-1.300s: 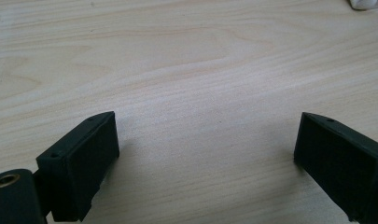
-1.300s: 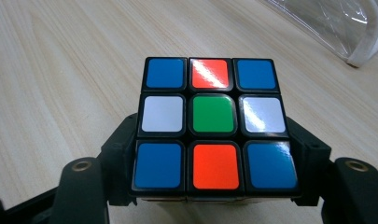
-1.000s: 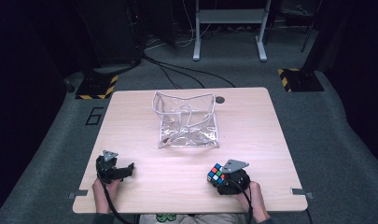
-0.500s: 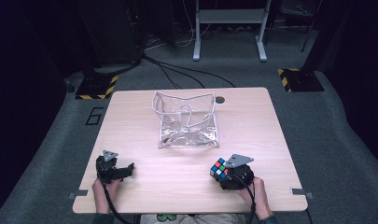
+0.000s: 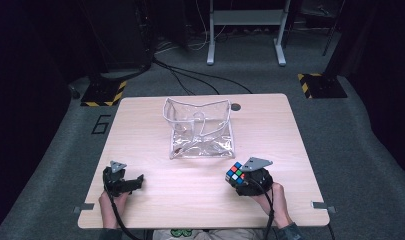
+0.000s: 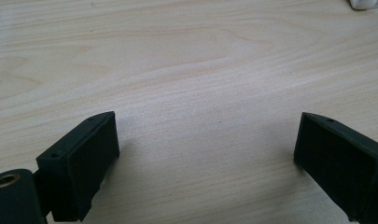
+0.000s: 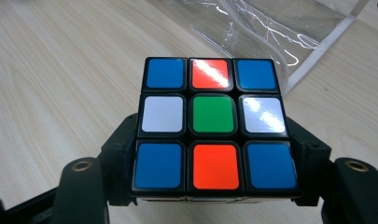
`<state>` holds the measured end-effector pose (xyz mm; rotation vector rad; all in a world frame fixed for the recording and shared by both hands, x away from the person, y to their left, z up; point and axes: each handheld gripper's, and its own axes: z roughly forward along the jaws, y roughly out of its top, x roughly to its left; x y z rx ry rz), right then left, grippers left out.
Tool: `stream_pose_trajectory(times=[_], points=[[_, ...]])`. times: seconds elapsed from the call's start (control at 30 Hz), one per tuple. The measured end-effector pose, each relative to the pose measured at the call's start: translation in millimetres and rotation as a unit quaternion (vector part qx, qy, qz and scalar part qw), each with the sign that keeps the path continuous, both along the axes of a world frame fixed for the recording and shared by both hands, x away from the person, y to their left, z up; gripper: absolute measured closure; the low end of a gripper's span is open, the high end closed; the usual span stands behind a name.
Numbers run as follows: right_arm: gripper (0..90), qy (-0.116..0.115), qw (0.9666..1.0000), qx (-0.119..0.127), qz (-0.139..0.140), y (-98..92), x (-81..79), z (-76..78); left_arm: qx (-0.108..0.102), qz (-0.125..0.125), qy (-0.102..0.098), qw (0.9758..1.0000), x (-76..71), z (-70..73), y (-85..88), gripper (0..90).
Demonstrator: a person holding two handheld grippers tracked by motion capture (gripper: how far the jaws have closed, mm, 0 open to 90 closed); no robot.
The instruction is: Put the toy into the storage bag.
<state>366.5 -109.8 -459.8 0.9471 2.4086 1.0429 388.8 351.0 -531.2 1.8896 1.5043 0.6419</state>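
A scrambled colour puzzle cube (image 5: 235,172) (image 7: 213,126) is clamped between the black jaws of my right gripper (image 5: 240,179) (image 7: 213,182), lifted a little off the wooden table (image 5: 155,125) near its front right. A clear plastic bag (image 5: 200,129) (image 7: 275,28) with a white rim lies open at the table's middle, just beyond the cube. My left gripper (image 5: 136,181) (image 6: 205,163) rests at the front left, jaws wide apart with bare wood between them.
A round cable hole (image 5: 235,106) sits in the table behind the bag. Beyond the table are a grey carpet, a white desk frame (image 5: 245,30), and yellow-black striped bases (image 5: 104,95) at both sides.
My right gripper has risen slightly with the cube and drifted a little toward the bag. The left gripper has stayed put.
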Motion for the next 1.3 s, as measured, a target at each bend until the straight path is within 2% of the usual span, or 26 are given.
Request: stream_pose_trajectory(times=[0.5,0.67,1.0,1.3], points=[[33.4,-0.007,1.0,-0.004,0.003,1.4,15.3,20.5,0.0,0.0,0.0,1.0,0.0,0.0,0.0,6.3],[33.5,-0.016,0.9998,-0.003,0.008,2.1,22.7,27.1,0.0,0.0,0.0,1.0,0.0,0.0,0.0,6.3],[33.5,-0.014,0.9997,-0.012,0.016,10.8,33.0,39.8,0.0,0.0,0.0,1.0,0.0,-0.1,0.0,6.3],[33.5,-0.021,0.9994,-0.009,0.026,14.8,42.3,49.4,0.0,0.0,0.0,1.0,0.0,-0.1,0.0,6.3]])
